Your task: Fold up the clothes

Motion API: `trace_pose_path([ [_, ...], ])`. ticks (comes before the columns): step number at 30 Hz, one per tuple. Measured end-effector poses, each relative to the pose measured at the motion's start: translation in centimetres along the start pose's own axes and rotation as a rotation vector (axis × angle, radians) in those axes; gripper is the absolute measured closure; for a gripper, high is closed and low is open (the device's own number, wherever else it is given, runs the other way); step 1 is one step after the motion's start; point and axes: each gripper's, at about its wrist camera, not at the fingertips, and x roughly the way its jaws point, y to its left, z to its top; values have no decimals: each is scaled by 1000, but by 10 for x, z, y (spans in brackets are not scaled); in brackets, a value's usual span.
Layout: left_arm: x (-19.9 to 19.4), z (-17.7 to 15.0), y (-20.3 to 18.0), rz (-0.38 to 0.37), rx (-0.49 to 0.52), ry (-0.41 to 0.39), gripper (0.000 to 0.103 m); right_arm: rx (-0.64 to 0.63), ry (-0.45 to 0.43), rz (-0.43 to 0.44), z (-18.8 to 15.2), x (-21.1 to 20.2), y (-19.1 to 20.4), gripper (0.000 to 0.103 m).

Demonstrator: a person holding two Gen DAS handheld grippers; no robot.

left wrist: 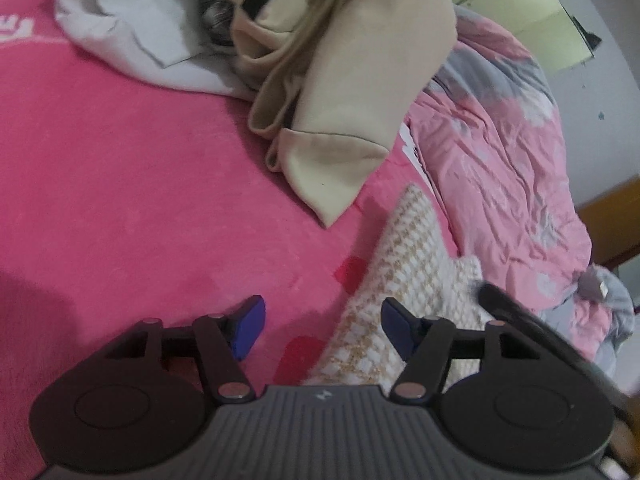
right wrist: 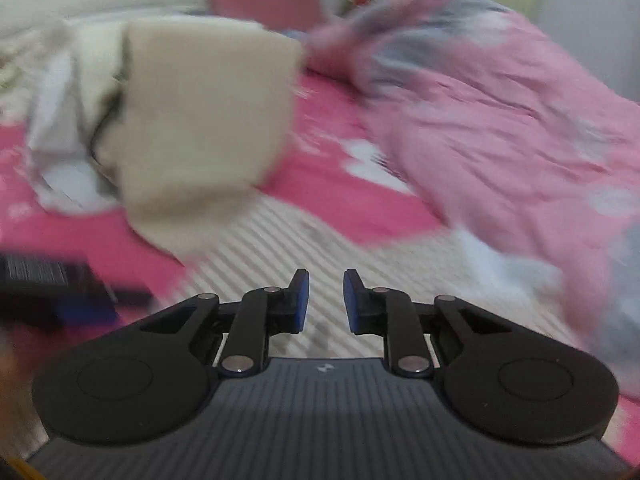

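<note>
A cream checked knit garment (left wrist: 404, 300) lies on the pink bed sheet (left wrist: 132, 184) just right of my left gripper (left wrist: 322, 326), which is open and empty, its right blue pad over the knit's edge. A beige garment (left wrist: 340, 92) and a pale grey one (left wrist: 132, 24) are heaped farther back. In the blurred right wrist view the knit (right wrist: 320, 264) lies under my right gripper (right wrist: 323, 300), which is partly open and empty. The beige garment (right wrist: 200, 120) sits ahead to the left.
A crumpled pink and grey quilt (left wrist: 500, 168) fills the right side; it also shows in the right wrist view (right wrist: 500, 120). A wall and wooden bed edge (left wrist: 612, 216) lie beyond. The left gripper's dark body (right wrist: 52, 284) shows at the left.
</note>
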Motion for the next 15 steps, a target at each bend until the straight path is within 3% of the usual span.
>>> trace_pose_path([
  [1,0,0,1,-2,-13,0,41,6,20,19,-1,16,5,86],
  [3,1,1,4,0,-37,0,44,-1,139,-27,-21,52,9,83],
  [5,0,2,6,-2,-64,0,45,24,119,-18,-38,58,3,83],
  [7,0,3,9,-3,-99,-1,45,86,156,-19,-27,53,-3,82],
  [10,0,3,13,-2,-131,-2,48,15,145,-57,-1,40,12,81],
  [13,0,3,16,-6,-143,-3,51,8,77,22,21,38,24,81],
  [15,0,4,20,-11,-159,0,55,10,111,38,16,61,24,81],
])
